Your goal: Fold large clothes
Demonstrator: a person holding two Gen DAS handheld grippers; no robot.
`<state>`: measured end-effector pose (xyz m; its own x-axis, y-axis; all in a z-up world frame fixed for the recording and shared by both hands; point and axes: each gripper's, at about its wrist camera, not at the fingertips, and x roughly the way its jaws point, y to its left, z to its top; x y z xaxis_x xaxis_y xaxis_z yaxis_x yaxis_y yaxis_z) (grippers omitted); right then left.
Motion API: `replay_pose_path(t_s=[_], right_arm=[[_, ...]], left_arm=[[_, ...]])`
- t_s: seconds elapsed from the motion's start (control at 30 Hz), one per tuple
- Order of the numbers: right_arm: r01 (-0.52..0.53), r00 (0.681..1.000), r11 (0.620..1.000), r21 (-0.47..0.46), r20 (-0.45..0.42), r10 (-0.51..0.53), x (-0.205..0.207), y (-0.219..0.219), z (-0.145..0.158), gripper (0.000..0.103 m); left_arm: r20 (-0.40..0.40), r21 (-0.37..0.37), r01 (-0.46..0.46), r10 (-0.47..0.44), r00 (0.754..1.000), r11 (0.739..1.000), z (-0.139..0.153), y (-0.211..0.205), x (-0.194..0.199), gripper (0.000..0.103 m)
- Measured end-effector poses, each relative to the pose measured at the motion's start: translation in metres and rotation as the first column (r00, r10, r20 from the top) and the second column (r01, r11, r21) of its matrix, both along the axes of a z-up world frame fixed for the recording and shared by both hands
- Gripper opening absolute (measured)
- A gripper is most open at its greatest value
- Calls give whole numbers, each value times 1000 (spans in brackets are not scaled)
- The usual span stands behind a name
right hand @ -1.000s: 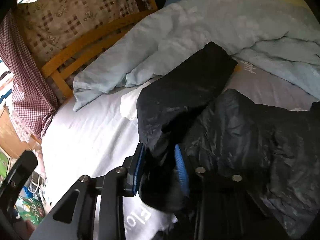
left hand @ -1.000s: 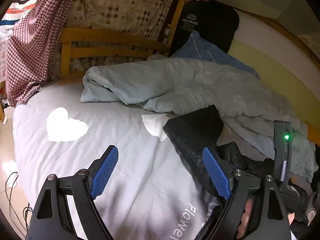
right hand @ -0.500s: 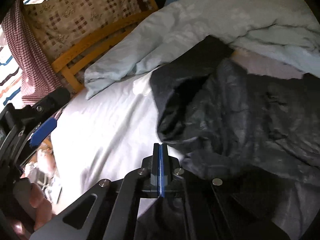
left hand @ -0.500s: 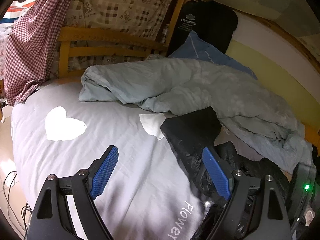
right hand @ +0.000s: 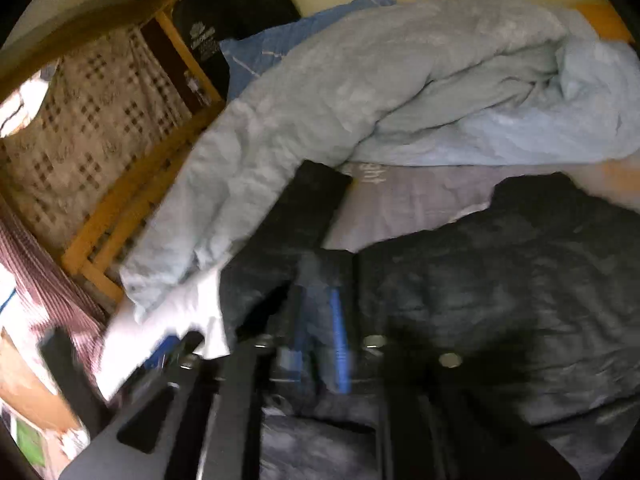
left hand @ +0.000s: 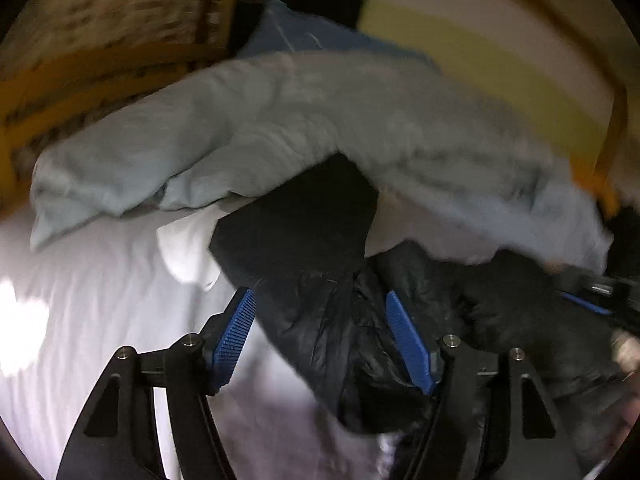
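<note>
A black padded jacket [left hand: 320, 320] is spread on a pale grey bed sheet [left hand: 100, 320], and both wrist views are blurred. In the left wrist view the left gripper [left hand: 320, 336] is seen with its blue pads [left hand: 234, 336] apart and closing; a sleeve of the jacket lies in the gap between them, but no pad is seen pressing on the fabric. That sleeve runs ahead of the claw to the edge of a crumpled light blue quilt [left hand: 260, 128], under which its far end is tucked. Beyond the quilt a wooden bed frame [left hand: 80, 76] is seen to the upper left of the claw, and a blue pillow [left hand: 304, 36] lies past the quilt's far edge. In the right wrist view the right gripper [right hand: 320, 332] is shown with its jaws a little apart and opening; the jacket [right hand: 500, 300] lies under and to the right of the claw, and whether any cloth is caught between the blurred pads cannot be told. The quilt [right hand: 360, 92] is heaped ahead of this claw, with the bed frame [right hand: 132, 208] to its left. At the lower left of that view the other gripper is glimpsed as a dark blur.
</note>
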<state>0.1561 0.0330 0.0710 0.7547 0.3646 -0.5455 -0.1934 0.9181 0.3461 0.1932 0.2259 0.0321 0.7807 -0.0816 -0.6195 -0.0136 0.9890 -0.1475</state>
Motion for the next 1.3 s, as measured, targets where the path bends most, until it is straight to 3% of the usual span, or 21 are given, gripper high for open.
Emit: replay_pose_path(t_s=[0.1,0.2,0.27,0.3,0.33,0.47,0.53,0.63,0.73,0.77,0.8,0.87,0.93,1.0,1.07,1.17,1.23,1.3], right_arm=[[-1,1000,998,-66,-12,0,-6,-13,-6,35],[33,999,991,-130,39,-28,-24,-31,-11,37],[44,997,985,-165,70,-32,-32,-39,-11,51],[43,997,984,-175,77,-30,-34,-42,-11,53],[40,996,981,-190,87,-24,-36,-43,-11,53],[15,996,978,-206,89,4,-41,-43,-9,53],[-23,998,986,-164,58,33,-41,-45,-10,53],[-99,995,986,-133,21,102,-40,-41,-13,53],[-32,992,978,-205,116,56,-51,-35,-11,55],[-1,984,977,-214,172,39,-56,-34,-9,65],[-4,983,978,-206,178,42,-57,-35,-9,69],[-43,992,990,-134,109,58,-45,-36,-13,69],[-59,997,996,-61,41,61,-30,-38,-14,69],[-39,999,998,-49,3,39,-10,-37,-10,69],[-35,997,993,-109,-67,28,24,-27,-1,69],[-134,985,976,-172,-129,113,79,-2,7,69],[-146,981,967,-207,-158,115,104,11,1,69],[-171,967,968,-181,-217,130,132,20,-13,65]], left_arm=[[-116,55,56,-50,992,997,-24,-18,33,65],[-241,-32,67,-73,968,997,-58,-14,53,62],[-224,36,34,-25,974,999,-66,-11,52,50],[-207,58,33,-21,978,998,-65,-11,50,30],[-188,73,27,-13,982,997,-62,-9,48,2],[-10,-15,59,-59,998,998,-20,-3,17,2],[98,-100,120,-110,989,988,5,3,-12,2],[143,-202,199,-172,975,959,19,6,-50,2],[136,-127,276,-259,956,953,13,-11,-84,2],[123,-89,319,-308,944,943,9,-17,-94,2],[111,-69,370,-361,926,926,5,-24,-98,3],[62,-53,467,-463,884,883,-6,-41,-97,4],[21,-6,448,-448,894,894,-12,-50,-91,4],[-22,-27,401,-402,916,916,-17,-50,-82,4],[-56,-40,338,-340,939,940,-24,-42,-75,4],[-74,-55,246,-250,965,968,-29,-28,-67,4],[-68,-173,175,-189,980,969,-34,-13,-63,4],[-85,-329,84,-118,989,941,-44,6,-54,4]])
